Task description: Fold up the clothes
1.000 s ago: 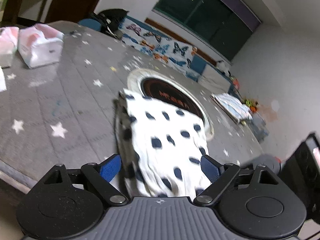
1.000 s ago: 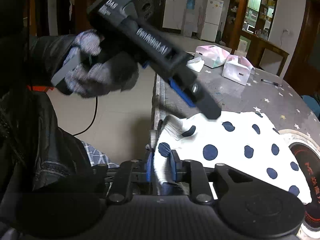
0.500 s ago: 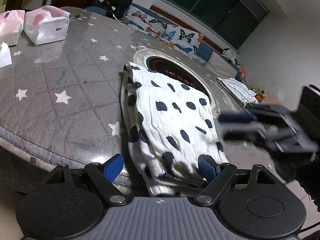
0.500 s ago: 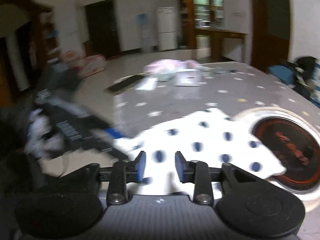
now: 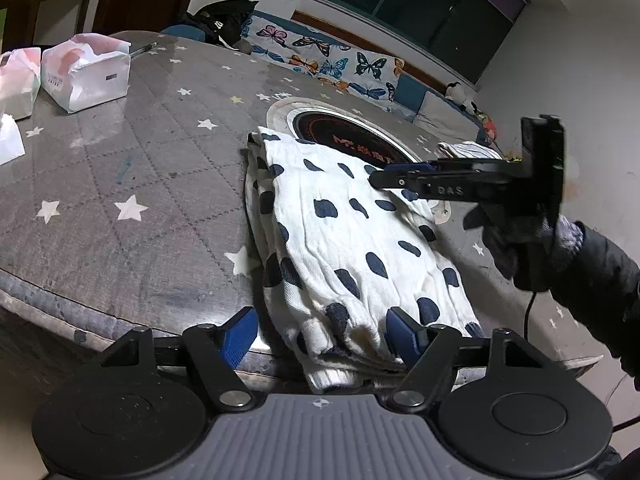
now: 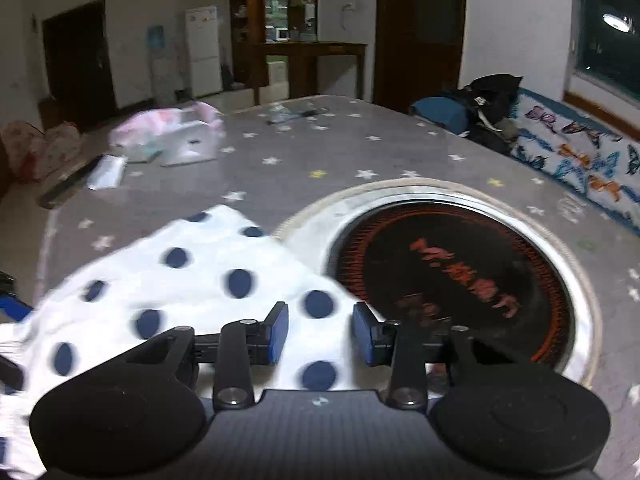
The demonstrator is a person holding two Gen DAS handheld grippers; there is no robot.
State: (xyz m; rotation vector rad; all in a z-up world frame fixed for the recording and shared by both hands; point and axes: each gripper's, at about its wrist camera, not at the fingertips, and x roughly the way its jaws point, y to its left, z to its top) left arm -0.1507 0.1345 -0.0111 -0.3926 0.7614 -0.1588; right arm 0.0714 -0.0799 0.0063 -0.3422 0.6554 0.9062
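On the grey star-print table [image 5: 120, 168] lies the folded white polka-dot garment [image 5: 344, 248] — near end draped over the table's near edge, far end just touching the rim of the round black cooktop [image 5: 348, 140]. Left gripper [image 5: 320, 334] sits at that near end, blue fingers spread wide on either side of the hanging hem, nothing clamped. Right gripper [image 5: 384, 178] hovers over the garment's far right part, held by a gloved hand [image 5: 520, 240]; in its own view the right gripper [image 6: 320, 334] is released, fingers apart with dotted cloth [image 6: 192, 280] below — contact unclear, view blurred. Far left: two pink-white tissue packs [image 5: 86, 72]. Butterfly-print sofa [image 5: 332, 64] beyond the table.
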